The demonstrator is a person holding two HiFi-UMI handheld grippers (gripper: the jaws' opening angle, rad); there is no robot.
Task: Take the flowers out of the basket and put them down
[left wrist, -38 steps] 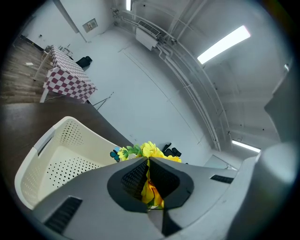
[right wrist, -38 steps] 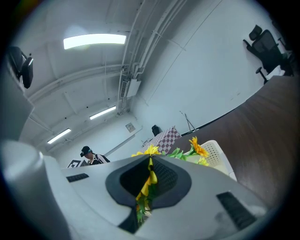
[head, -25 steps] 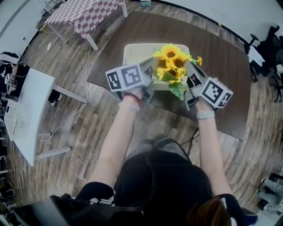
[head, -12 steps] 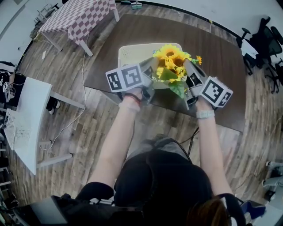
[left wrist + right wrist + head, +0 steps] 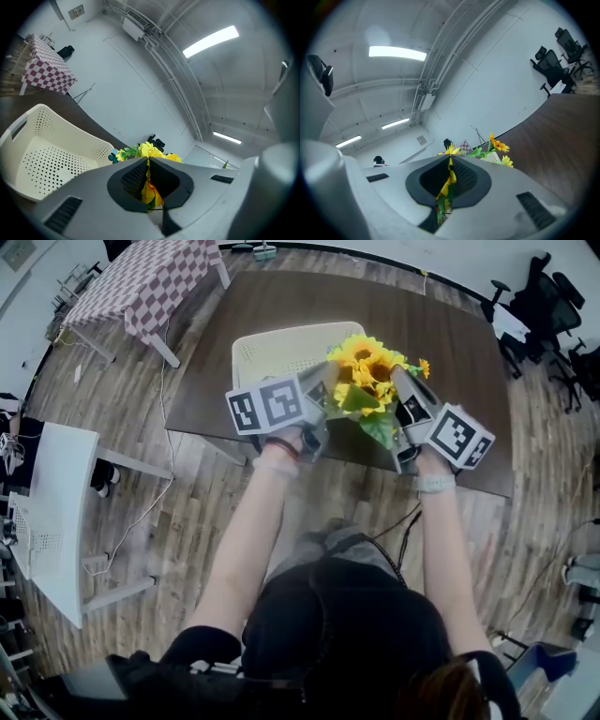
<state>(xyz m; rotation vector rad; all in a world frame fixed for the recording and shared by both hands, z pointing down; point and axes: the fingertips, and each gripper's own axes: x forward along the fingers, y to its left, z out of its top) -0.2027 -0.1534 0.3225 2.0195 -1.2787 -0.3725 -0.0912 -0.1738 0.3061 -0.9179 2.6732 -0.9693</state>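
Both grippers are on the bunch right now. The left gripper comes in from the basket side and the right gripper from the far side, with the sunflowers sandwiched between them at the right-hand edge of the cream basket. From the head view the yellow heads and green leaves overlap the basket's near-right corner, over the dark wooden table that the basket stands on. In the left gripper view the jaws are squeezed together with yellow petals and a bit of green pinched in the seam. More blooms poke up past the tips, and the basket's perforated wall curves away to their left. The right gripper view tells the same story: jaws pressed together on a strip of yellow petal and leaf, small orange-centred blooms standing just beyond, the tabletop sweeping off to the right. A checkered table sits beyond the basket to the upper left, black office chairs well off to its right, and a white desk well off to its left.
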